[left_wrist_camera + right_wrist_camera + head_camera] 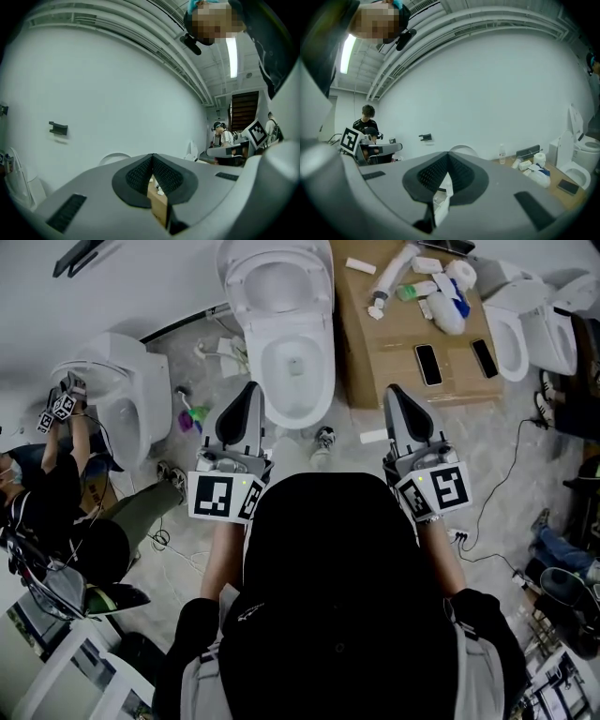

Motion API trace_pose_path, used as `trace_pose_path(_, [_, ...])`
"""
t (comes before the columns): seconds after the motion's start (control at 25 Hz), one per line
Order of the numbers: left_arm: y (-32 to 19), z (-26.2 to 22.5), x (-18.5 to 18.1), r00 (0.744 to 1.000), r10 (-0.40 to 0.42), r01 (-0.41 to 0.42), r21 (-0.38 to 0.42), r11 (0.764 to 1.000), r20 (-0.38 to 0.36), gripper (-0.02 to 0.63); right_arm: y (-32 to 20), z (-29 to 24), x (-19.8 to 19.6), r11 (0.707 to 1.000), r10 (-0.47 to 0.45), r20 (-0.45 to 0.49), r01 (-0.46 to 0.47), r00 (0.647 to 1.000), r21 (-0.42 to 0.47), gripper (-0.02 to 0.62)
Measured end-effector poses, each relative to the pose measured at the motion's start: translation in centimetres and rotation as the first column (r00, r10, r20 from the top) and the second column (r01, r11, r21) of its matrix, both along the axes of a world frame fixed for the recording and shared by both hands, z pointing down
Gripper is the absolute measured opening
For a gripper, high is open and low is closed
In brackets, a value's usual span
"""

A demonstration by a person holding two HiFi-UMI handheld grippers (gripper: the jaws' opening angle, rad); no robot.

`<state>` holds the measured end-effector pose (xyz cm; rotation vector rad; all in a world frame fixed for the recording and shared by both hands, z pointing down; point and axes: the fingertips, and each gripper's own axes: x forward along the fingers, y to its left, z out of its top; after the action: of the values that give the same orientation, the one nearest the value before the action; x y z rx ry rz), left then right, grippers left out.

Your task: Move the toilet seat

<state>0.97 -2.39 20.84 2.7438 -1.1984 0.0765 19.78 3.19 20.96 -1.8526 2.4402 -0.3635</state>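
A white toilet [315, 395] stands straight ahead on the floor in the head view, its bowl open. An oval lid or seat [277, 282] is tipped up at the back; I cannot tell which. My left gripper [251, 388] hovers by the bowl's front left edge, shut and empty. My right gripper [395, 390] is apart from the bowl on the right, over the box's near edge, also shut and empty. In the left gripper view the left gripper [152, 157] has its pads together, with the lid's top [114, 157] beyond. In the right gripper view the right gripper [448, 154] looks the same.
A cardboard box [375, 352] to the right of the toilet carries two phones, bottles and paper rolls. More toilets stand at left [122, 390] and right [525, 324]. A person [47, 484] works at the left one. A toilet brush [192, 416] and cables lie on the floor.
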Motion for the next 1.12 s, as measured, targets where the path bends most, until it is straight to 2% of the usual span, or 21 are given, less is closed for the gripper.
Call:
trace_pose_path(0.12, [0.6,-0.1,-0.1,1.0,-0.016,0.016,0.006,1.0,0.001,0.009,0.6,0.2,0.3,1.0,-0.008,-0.025,0.008,1.0,-0.005,0.014])
trace_pose_path(0.28, [1.2,-0.3,0.0,1.0,-0.026,0.026,0.016,1.0,-0.006,0.009,1.1,-0.2,0.1,1.0,-0.014,-0.01,0.014,1.0,0.016,0.014])
trace_pose_path(0.6, [2.2,-0.5,0.5,1.0,-0.008,0.008,0.033,0.999,0.0,0.009,2.1,0.2,0.5,1.0,-0.007,-0.054,0.007,0.999,0.0,0.014])
trace_pose_path(1.12, [2.7,-0.2,-0.2,1.0,-0.004,0.004,0.024,1.0,-0.003,0.009,2.6,-0.1,-0.5,1.0,-0.005,-0.032,0.005,0.999,0.008,0.014])
